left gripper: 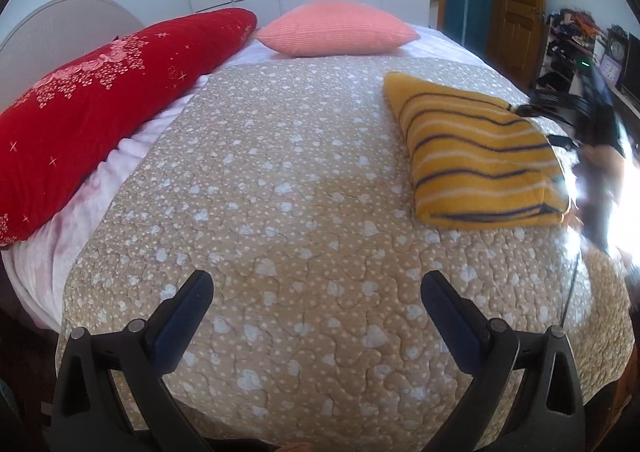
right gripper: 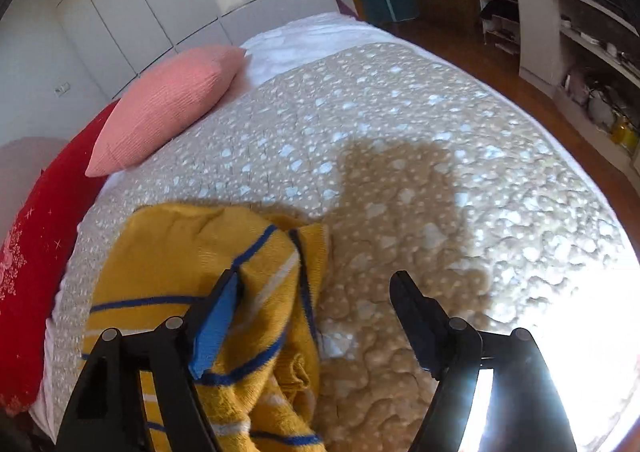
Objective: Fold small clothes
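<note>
Yellow striped garment (left gripper: 484,155) lies folded on the bed's quilt (left gripper: 304,179); left gripper (left gripper: 316,292) and right gripper (right gripper: 316,288) both have jaws wide open, holding nothing, so a careless close could snag and undo the fold.

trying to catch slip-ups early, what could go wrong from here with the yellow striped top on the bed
The right gripper is open and holds nothing; only one finger lies over the yellow striped top, so closing now might catch a single loose layer and undo the fold.

Strong sun glare washes out the quilt at the bed's near right edge, which could hide the top's border there.

The left gripper hangs open over bare quilt, apart from the top, so it cannot steady it.
</note>
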The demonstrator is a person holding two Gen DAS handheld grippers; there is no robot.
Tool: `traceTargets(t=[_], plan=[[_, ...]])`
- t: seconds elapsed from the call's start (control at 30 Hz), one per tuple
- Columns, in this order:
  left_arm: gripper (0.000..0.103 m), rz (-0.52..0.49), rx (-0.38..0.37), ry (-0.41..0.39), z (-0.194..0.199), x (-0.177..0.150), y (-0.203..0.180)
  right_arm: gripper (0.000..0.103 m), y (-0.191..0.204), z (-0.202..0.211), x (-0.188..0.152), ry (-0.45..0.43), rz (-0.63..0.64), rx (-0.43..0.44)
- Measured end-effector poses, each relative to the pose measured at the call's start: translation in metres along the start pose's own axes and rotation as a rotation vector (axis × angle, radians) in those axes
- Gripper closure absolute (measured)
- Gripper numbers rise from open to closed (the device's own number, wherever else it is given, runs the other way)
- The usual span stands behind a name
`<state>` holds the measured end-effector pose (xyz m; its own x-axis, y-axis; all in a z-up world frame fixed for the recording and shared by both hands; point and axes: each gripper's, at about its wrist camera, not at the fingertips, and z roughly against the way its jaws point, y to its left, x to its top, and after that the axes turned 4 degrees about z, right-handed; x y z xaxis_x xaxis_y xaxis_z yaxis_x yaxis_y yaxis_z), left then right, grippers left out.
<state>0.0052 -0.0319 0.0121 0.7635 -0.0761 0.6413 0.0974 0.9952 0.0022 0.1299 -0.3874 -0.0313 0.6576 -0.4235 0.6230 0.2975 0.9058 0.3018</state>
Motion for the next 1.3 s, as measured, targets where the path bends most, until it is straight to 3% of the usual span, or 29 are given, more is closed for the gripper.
traceTargets(t=[0.17, 0.3, 0.53, 0.87, 1.3], plan=[[0.0, 0.044, -0.003, -0.027, 0.014, 0.0, 0.001, 0.022, 0.013, 0.068, -0.043, 0.037, 0.046, 0.115], [0.0, 0.036, -0.003, -0.069, 0.036, -0.001, -0.005, 0.022, 0.039, 0.112, -0.088, 0.075, 0.181, 0.147], [0.0, 0.001, -0.005, -0.157, 0.08, -0.009, -0.012, 0.021, 0.064, 0.157, -0.14, 0.024, 0.42, -0.008], [0.0, -0.032, -0.008, -0.209, 0.11, -0.018, -0.021, 0.019, 0.068, 0.186, -0.158, -0.057, 0.488, -0.258], [0.0, -0.088, -0.023, -0.211, 0.119, -0.025, -0.042, 0.015, 0.064, 0.219, -0.177, -0.17, 0.493, -0.353]])
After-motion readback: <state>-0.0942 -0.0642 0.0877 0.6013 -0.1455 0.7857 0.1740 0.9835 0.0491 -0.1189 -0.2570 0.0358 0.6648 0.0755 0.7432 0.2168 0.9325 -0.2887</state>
